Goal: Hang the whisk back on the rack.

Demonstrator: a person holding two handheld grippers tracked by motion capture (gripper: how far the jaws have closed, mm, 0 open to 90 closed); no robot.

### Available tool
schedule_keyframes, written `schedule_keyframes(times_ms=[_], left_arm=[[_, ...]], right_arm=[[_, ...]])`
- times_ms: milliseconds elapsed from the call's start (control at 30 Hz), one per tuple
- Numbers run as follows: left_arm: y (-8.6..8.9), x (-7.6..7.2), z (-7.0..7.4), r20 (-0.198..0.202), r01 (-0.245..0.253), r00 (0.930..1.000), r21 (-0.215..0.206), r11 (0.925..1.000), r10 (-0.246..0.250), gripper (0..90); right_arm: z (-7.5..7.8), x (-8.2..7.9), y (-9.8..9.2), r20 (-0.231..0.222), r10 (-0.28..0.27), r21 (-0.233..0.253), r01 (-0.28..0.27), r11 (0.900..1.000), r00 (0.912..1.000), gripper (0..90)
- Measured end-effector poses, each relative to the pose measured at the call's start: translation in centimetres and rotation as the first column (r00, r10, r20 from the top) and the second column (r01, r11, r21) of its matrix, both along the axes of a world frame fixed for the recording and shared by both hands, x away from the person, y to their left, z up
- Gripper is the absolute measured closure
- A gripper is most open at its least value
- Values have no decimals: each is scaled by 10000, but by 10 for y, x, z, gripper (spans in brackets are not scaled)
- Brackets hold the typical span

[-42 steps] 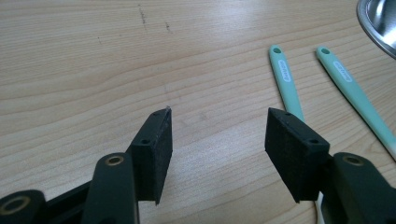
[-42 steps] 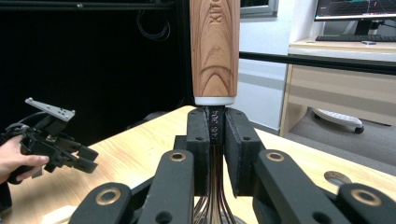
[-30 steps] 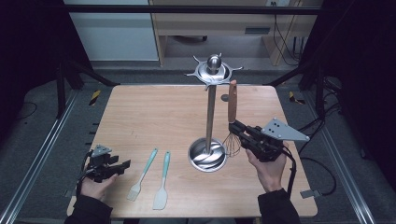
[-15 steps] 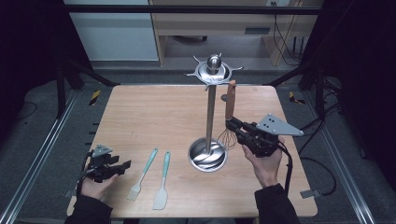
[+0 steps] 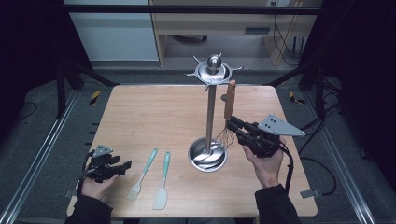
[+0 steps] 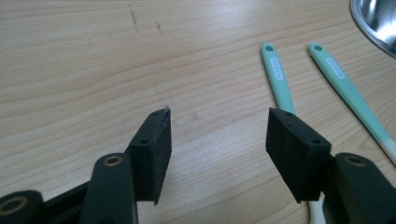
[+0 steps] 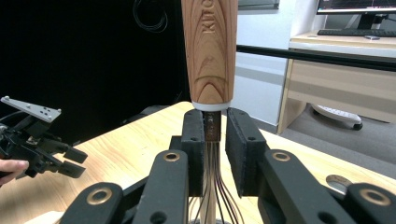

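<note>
Our right tool [image 7: 215, 128] cuts off the whisk's wires [image 5: 225, 136], and the whisk [image 5: 229, 99] hides part of the stand's pole [image 5: 210, 112]. Two teal spatulas [image 5: 150, 163] lie on the worktop [image 5: 149, 112] left of the stand's base [image 5: 208, 155]. The right tool is clenched on the whisk's neck, upright beside the pole. The left tool [image 6: 217, 135] gapes wide, empty.

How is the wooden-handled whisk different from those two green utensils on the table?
The whisk has a brown wooden handle and dark wire loops; the two spatulas have mint-green handles and pale flat heads. The whisk stands upright, clamped at its neck by the right gripper; the spatulas lie flat, untouched. All are long-handled kitchen tools.
</note>
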State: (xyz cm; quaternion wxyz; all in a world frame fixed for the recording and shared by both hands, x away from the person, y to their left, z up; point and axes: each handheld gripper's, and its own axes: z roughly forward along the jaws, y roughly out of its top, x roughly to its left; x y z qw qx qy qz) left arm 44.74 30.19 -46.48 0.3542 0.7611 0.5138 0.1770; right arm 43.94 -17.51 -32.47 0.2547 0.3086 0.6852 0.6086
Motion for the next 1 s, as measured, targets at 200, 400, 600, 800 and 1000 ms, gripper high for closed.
schedule_keyframes(times_ms=[200,400,600,800,1000], left_arm=[[2,-1,0,4,-27,10000,-50,10000,27,405],[2,0,-1,-66,9,10000,-69,10000,-9,405],[2,0,0,-66,-12,10000,-45,10000,12,405],[0,0,-1,-88,29,10000,4,10000,-29,406],[0,1,-2,-103,-15,9999,35,10000,15,405]], right_arm=[[6,-6,-4,142,-53,97,52,9999,9999,753],[19,-18,-11,466,-223,247,212,9995,9987,757],[27,-25,-14,771,-331,308,308,9991,9965,815],[36,-27,-18,782,-445,378,417,9984,9959,900],[51,-29,-18,886,-707,501,665,9965,9936,900]])
